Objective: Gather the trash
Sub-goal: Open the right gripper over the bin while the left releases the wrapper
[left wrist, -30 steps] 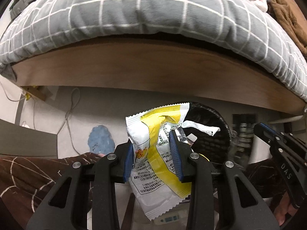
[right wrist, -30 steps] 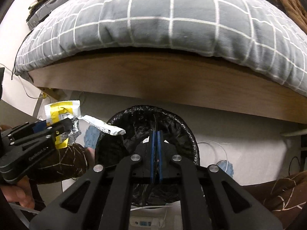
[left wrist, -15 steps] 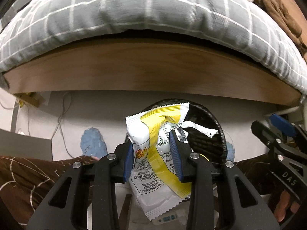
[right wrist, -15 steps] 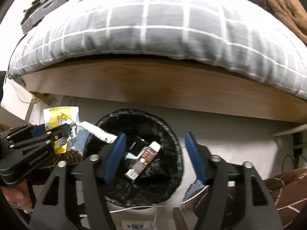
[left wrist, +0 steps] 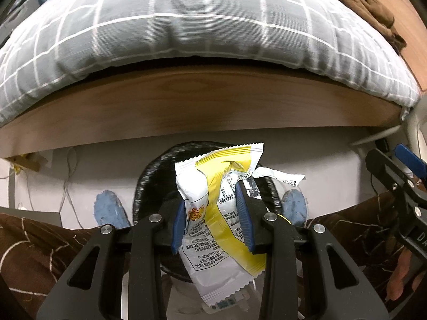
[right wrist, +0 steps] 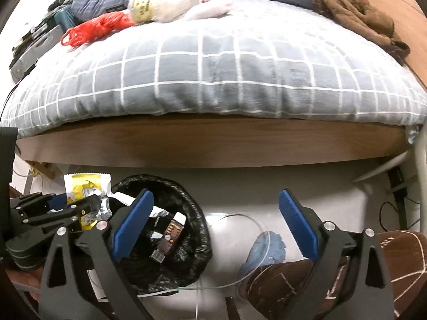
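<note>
1. While my left hand-held gripper pinches the yellow snack wrapper above the black-lined bin, the drop isn't done.
2. Packaging already lies inside.
3. My right hand-held gripper hangs spread, empty.

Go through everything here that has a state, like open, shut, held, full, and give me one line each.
left gripper: shut on the snack wrapper.
snack wrapper: crumpled, torn open, held above the trash bin.
right gripper: open, holding nothing.
trash bin: uncovered, lined with a black bag, some trash already inside.
</note>
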### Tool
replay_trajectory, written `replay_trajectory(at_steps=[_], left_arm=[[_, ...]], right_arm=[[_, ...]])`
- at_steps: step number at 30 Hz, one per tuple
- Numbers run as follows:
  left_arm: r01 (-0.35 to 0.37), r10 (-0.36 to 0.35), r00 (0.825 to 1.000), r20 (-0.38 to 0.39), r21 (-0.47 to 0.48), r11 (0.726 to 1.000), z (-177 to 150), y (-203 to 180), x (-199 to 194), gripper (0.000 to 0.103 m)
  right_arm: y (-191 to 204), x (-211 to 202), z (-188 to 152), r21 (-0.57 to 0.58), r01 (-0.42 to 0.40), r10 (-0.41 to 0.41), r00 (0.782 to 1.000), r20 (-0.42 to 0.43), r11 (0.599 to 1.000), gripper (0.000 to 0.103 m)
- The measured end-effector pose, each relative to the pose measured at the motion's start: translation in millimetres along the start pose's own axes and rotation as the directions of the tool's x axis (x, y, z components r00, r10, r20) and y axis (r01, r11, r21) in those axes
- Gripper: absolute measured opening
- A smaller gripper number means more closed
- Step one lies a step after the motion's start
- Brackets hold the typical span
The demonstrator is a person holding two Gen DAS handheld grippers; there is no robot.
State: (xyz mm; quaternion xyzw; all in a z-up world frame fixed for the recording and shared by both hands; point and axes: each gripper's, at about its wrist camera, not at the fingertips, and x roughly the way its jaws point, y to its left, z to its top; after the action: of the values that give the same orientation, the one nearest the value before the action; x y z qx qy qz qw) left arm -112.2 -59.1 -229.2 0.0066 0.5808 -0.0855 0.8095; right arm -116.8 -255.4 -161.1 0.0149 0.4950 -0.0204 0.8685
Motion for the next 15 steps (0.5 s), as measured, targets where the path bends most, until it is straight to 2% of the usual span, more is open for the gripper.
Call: replay_trajectory(at_steps=[6,11,15], left_arm=[[0.016,-0.016,1.000,0.009,0.012,1.000,-3.8,-12.7,-3.3,0.038],[-0.008,0.007,0.999,0.034,0.000,1.000,-4.9,-10.7,-10.6,0.054],[-0.030,0.030,0.998,0.053,-0.013,0.999,-3.4,-2.5,-20.7,0.071]], right_arm=[[-16.4,-5.5,-0.4,0.041,0.016,-0.016,1.000,0.015,0.999,0.091],[-14.5,-4.2,-0.7,0.050,0.017,-0.017,1.000,0.013,0.999,0.091],[-8.8,-6.9,0.0,0.033,0.012,-0.012,1.000,0.025,0.999,0.091]])
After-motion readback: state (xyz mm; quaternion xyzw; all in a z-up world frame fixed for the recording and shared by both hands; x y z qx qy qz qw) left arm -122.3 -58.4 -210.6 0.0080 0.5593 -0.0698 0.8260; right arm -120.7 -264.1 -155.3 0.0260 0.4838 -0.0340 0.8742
